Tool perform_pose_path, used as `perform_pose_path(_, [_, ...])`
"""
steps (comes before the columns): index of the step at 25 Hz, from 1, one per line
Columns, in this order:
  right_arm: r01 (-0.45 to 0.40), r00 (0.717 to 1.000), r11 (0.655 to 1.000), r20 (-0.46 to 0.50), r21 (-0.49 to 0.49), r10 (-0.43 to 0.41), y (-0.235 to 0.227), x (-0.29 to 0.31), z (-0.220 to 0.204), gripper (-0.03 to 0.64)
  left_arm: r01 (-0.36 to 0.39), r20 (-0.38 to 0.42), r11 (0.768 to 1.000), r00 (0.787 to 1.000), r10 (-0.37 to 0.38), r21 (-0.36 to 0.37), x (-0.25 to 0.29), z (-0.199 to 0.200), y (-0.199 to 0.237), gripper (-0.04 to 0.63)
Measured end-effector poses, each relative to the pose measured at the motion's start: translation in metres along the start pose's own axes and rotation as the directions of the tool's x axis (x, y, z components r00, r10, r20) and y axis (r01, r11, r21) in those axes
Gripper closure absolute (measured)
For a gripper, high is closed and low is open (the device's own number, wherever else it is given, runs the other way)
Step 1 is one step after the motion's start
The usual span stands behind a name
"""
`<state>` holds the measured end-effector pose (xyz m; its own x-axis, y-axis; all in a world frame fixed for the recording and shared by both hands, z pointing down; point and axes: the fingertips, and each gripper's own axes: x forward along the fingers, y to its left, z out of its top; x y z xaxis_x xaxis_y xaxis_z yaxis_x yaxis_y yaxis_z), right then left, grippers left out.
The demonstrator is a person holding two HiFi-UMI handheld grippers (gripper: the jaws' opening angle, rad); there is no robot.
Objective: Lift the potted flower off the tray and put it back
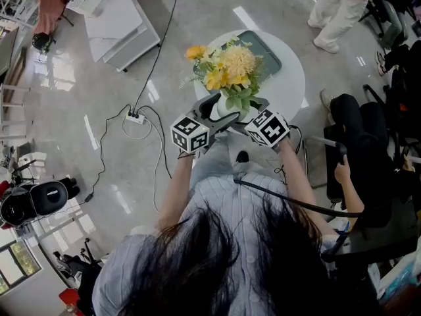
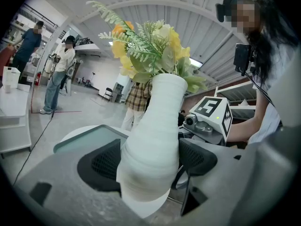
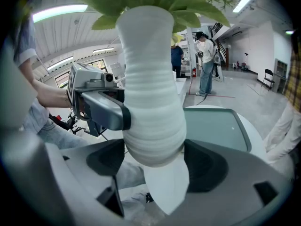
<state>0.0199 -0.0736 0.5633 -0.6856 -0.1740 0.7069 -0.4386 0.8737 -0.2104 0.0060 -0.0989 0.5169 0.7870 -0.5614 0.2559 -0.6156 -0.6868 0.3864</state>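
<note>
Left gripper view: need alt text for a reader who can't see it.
The left gripper clamps a white ribbed vase of yellow flowers, lifted clear of the empty green tray on the round white table behind.

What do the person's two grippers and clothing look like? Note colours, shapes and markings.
Both the left gripper and right gripper have grey bodies with rounded black pads. Each carries a white cube with black square markers. The person wears a pale striped shirt with short sleeves.

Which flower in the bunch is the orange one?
The small flower at the left edge of the bunch in the white vase, seen from the head view. The others are yellow or cream.
</note>
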Motion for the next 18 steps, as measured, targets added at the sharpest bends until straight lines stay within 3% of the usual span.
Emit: perform_pose_path(18, [0.051, 0.998, 0.998, -0.032, 0.031, -0.05, -0.051, 0.044, 0.031, 0.232, 0.062, -0.038, 0.998, 0.997, -0.063, -0.014, 0.024, 0.012, 0.071, 0.209])
